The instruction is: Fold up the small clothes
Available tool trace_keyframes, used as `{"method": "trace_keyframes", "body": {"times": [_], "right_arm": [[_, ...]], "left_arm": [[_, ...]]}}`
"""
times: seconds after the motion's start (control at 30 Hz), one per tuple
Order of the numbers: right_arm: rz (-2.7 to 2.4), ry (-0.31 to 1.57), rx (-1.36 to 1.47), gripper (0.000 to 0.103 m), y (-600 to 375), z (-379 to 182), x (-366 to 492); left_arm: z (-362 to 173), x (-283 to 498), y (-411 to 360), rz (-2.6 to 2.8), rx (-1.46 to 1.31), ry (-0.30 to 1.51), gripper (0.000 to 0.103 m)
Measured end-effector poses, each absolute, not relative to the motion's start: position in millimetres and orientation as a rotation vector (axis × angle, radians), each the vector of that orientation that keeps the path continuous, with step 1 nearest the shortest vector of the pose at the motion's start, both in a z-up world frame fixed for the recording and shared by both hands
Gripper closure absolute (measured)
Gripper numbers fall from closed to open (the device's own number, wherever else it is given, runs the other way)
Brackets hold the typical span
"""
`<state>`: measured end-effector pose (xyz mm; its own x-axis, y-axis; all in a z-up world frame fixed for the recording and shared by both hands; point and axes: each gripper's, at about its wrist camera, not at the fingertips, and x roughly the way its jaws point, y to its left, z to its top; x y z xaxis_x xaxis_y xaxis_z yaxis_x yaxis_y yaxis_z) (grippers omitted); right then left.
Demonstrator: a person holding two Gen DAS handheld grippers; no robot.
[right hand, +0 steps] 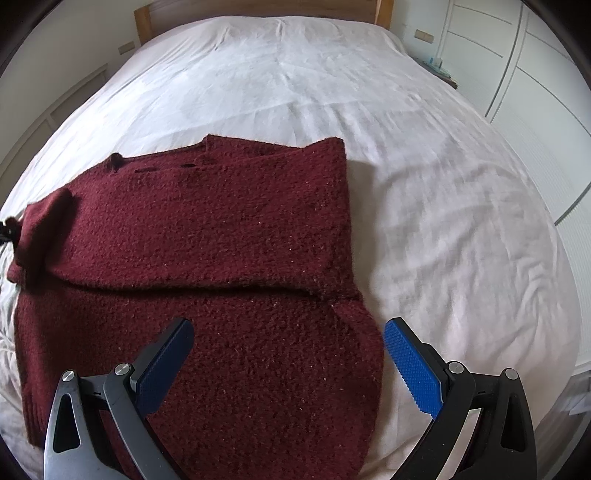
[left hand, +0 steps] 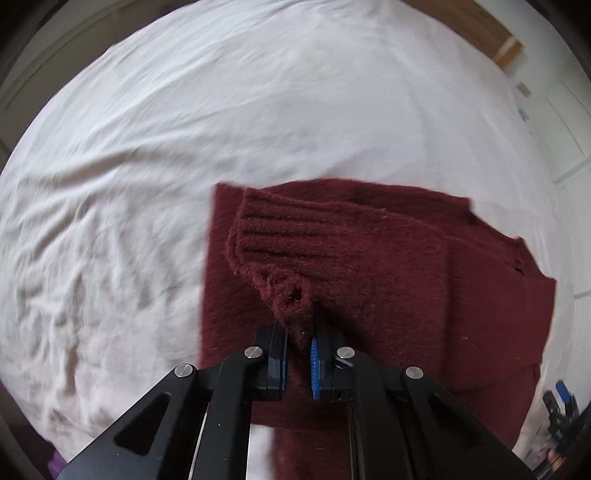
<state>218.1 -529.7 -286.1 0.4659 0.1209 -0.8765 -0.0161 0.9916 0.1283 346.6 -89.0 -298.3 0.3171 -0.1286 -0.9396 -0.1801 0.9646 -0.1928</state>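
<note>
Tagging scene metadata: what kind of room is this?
Most likely a bedroom: a bed with a white sheet and wooden headboard, plus white wardrobe doors alongside. A maroon sweater lies on the sheet.

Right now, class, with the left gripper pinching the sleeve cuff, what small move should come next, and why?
Probably carry the ribbed cuff across the sweater body and lay it flat: the left gripper is shut on it, lifted above the body, while the right gripper hangs open.

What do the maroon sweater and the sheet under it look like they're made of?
Sweater: fuzzy knit, likely wool or acrylic; the ribbed cuff held by the left gripper shows loose fibres. Bed sheet: thin matte white woven fabric, probably cotton, finely creased.
</note>
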Motion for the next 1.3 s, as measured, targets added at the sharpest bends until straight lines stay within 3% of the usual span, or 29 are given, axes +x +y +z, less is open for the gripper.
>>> {"method": "trace_keyframes", "body": {"times": [0.43, 0.63, 1.0, 1.07, 1.2, 1.3], "right_arm": [[0.085, 1.068, 0.123, 0.0, -534, -281, 216], [0.081, 1.069, 0.127, 0.0, -538, -281, 214], [0.079, 1.089, 0.126, 0.0, -538, -290, 213], [0.079, 1.09, 0.13, 0.0, -539, -289, 213], [0.08, 1.089, 0.128, 0.0, -537, -289, 213], [0.082, 1.087, 0.125, 0.0, -537, -288, 212]], "left_arm": [[-249, 356, -232, -0.27, -0.156, 1.166, 0.096], [-276, 362, -288, -0.32, -0.077, 1.22, 0.096], [-324, 349, -305, -0.308, 0.004, 1.319, 0.093], [-324, 350, -304, -0.303, -0.001, 1.325, 0.089], [-315, 347, -302, -0.302, 0.014, 1.303, 0.058], [-303, 342, -293, -0.304, 0.006, 1.283, 0.051]]}}
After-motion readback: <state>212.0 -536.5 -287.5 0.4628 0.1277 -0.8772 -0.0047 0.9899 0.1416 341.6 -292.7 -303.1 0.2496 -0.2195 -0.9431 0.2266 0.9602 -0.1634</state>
